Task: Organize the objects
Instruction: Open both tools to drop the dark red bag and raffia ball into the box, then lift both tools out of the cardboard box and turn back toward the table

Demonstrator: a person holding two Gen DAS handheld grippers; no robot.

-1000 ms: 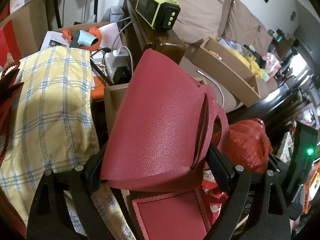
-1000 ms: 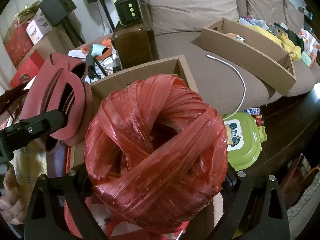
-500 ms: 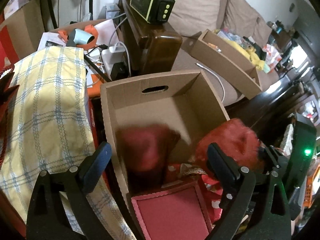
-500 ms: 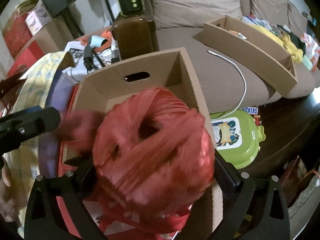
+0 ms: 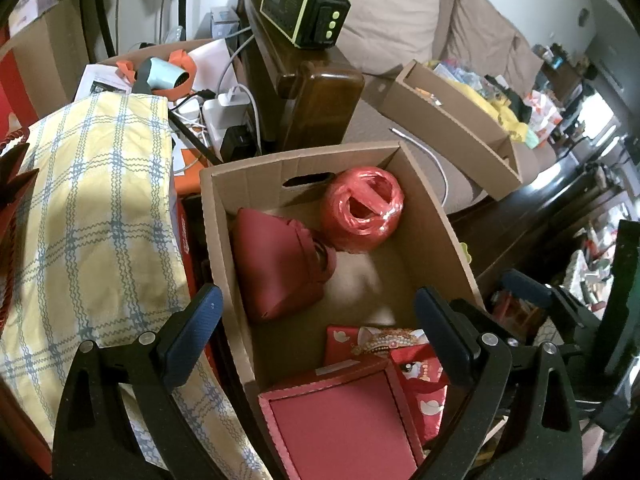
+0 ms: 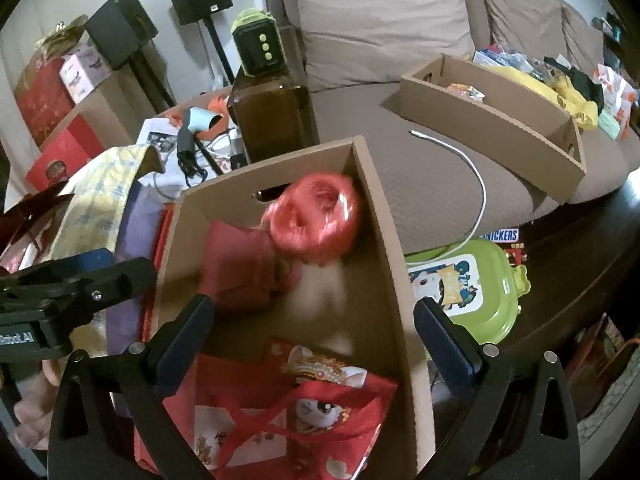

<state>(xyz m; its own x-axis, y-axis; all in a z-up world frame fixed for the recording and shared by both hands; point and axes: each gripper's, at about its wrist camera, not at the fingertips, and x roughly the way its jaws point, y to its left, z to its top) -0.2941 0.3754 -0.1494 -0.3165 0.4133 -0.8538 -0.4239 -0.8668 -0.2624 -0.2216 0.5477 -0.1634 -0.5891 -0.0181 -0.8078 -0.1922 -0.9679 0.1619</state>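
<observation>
Jaws of both grippers (image 5: 316, 332) (image 6: 316, 336) stand wide, empty; lift clear once the raffia ball (image 5: 362, 208), seemingly rolling, settles beside the red pouch (image 5: 276, 260).

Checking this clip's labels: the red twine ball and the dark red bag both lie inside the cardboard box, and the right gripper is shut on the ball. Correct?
Not quite. The right gripper is open and empty, as the right wrist view shows; the red twine ball lies loose in the cardboard box beside the dark red bag.
</observation>
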